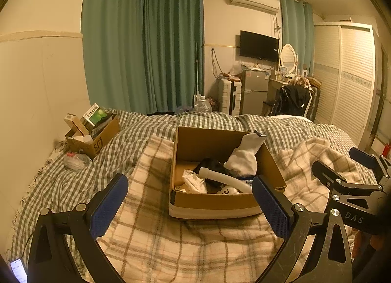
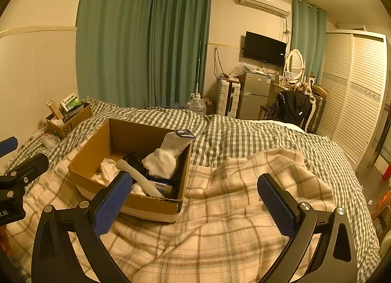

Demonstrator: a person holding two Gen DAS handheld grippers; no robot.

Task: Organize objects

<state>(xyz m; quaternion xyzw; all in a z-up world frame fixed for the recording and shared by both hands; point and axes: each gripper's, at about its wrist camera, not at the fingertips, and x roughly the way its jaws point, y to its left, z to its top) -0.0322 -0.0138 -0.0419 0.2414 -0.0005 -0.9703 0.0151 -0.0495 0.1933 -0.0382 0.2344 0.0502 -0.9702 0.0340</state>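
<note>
An open cardboard box [image 1: 210, 201] sits on a cream plaid blanket [image 1: 171, 239] on the bed. It holds a white sock [image 1: 244, 155] leaning on its right wall, a white tube [image 1: 224, 180], white crumpled cloth [image 1: 194, 181], a dark item and a Vinda tissue pack [image 2: 162, 185]. My left gripper [image 1: 190, 203] is open and empty, just in front of the box. My right gripper [image 2: 194, 201] is open and empty, to the right of the box [image 2: 151, 206], over the blanket [image 2: 232, 221]. The right gripper also shows in the left wrist view [image 1: 342, 168].
A second cardboard box [image 1: 97, 142] with packets stands at the bed's far left by the wall, a plastic bag [image 1: 75, 160] beside it. A phone [image 1: 18, 270] lies at the lower left. Green checked bedding [image 1: 220, 121] covers the bed. Fridge, chair and wardrobe stand beyond.
</note>
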